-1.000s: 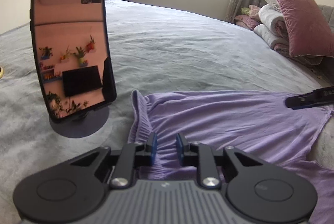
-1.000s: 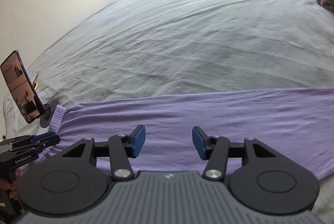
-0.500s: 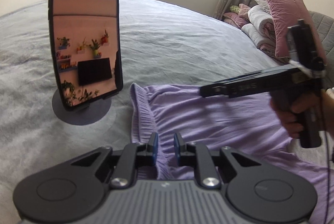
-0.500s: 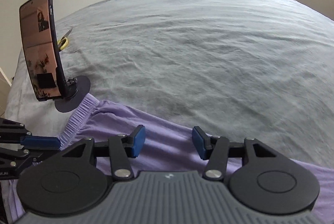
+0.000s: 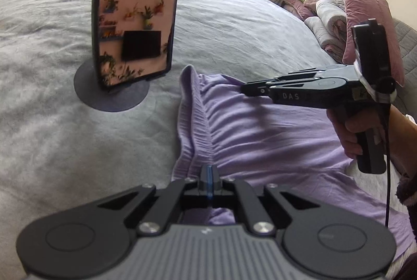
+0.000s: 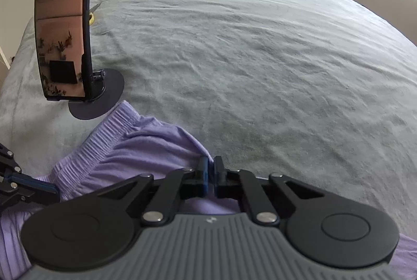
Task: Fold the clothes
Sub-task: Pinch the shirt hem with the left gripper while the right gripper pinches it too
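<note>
Both tongs, left [image 5: 208,177] and right [image 6: 210,170], have clenched onto the purple garment's [image 5: 260,128] waistband edge, so grasping is done, folding remains.

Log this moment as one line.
left hand-held gripper: shut on purple garment waistband | right hand-held gripper: shut on garment's far edge | phone stand: beside

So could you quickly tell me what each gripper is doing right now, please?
Left gripper: shut on the purple garment at its waistband.
Right gripper: shut on the garment's far edge.
</note>
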